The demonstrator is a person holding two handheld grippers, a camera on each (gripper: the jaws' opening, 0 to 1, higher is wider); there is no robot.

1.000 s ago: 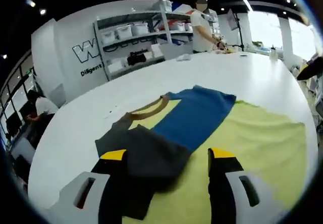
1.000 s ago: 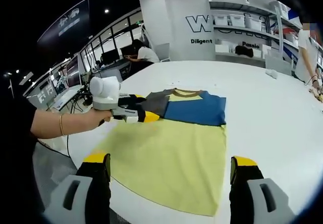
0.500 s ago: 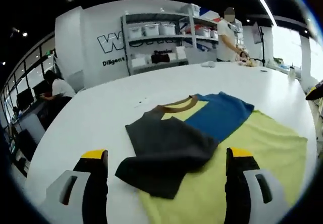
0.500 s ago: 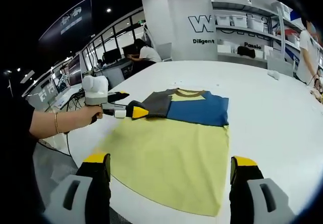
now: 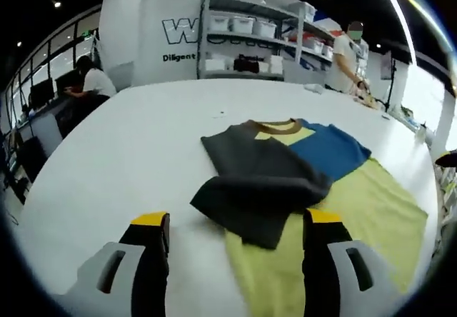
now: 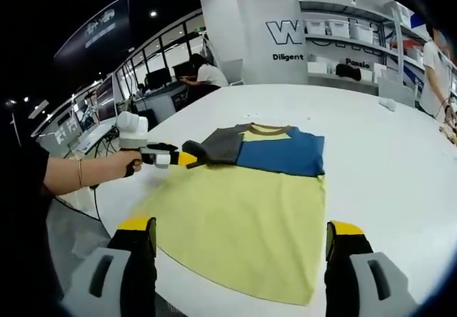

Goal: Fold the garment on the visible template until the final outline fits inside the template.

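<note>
beside the garment [image 5: 285, 181], left hand-held gripper [image 5: 235, 220] wide open, empty.

garment [image 5: 285, 181]: soft matt cloth | table [image 5: 128, 146]: smooth white, faint sheen | left tool [image 5: 232, 260]: matt plastic

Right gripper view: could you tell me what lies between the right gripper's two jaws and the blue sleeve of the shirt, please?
The shirt's yellow body fills that stretch, spread flat on the white table from near the right gripper up to the blue sleeve.
</note>
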